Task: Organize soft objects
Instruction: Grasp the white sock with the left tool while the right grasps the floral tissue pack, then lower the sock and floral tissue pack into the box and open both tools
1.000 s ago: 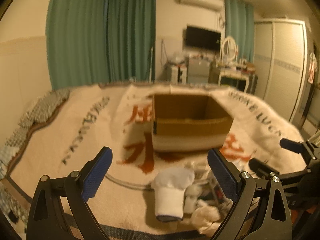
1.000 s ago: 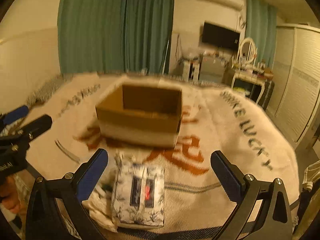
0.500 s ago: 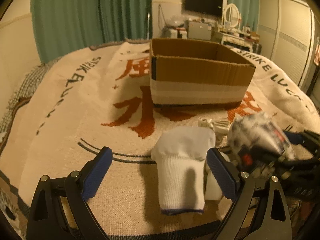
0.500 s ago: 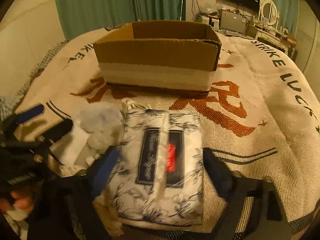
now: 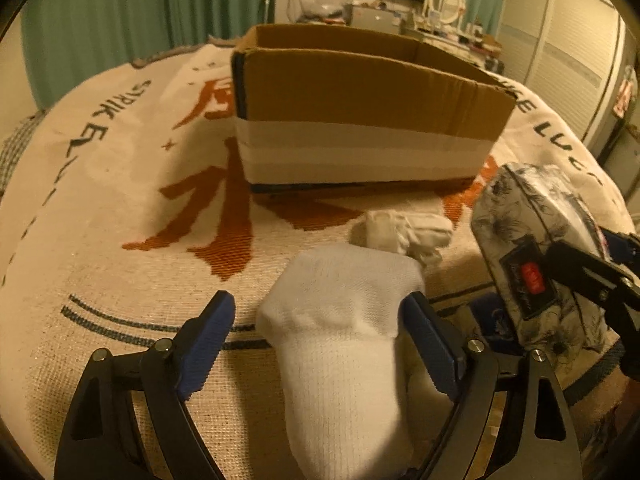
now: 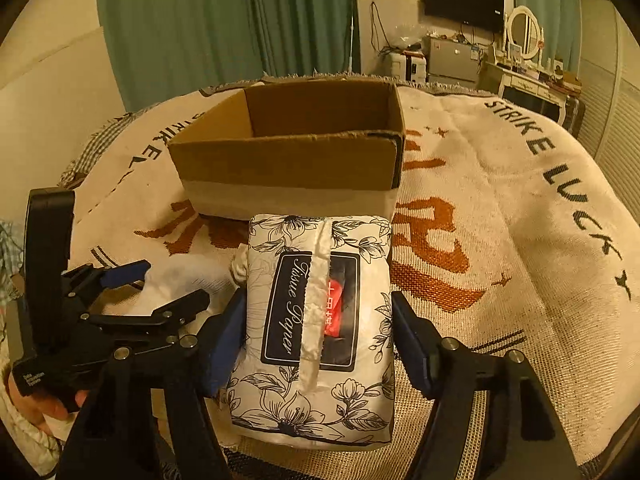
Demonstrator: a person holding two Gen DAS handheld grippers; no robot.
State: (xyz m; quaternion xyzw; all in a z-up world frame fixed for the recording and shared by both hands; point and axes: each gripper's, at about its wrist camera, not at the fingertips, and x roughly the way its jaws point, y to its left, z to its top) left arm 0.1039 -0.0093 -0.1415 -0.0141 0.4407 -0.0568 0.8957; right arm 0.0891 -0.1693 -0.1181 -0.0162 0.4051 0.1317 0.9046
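A white sock (image 5: 340, 344) lies on the bed blanket between the fingers of my left gripper (image 5: 320, 344); the jaws stand around it, the right pad touching, the left pad apart, so it is open. My right gripper (image 6: 316, 328) is shut on a floral tissue paper pack (image 6: 320, 320) and holds it up; the pack also shows in the left wrist view (image 5: 536, 256). An open cardboard box (image 6: 296, 148) stands on the blanket behind both (image 5: 360, 120). A crumpled white cloth (image 5: 404, 232) lies between the sock and the box.
The printed blanket (image 6: 500, 240) covers the bed. Green curtains (image 6: 224, 20), a wardrobe (image 5: 560, 60) and a dresser with a mirror (image 6: 524, 40) stand beyond the bed. The left gripper shows in the right wrist view (image 6: 120, 292).
My right gripper has closed on the tissue pack and lifted it. My left gripper has moved forward and down so its fingers flank the sock.
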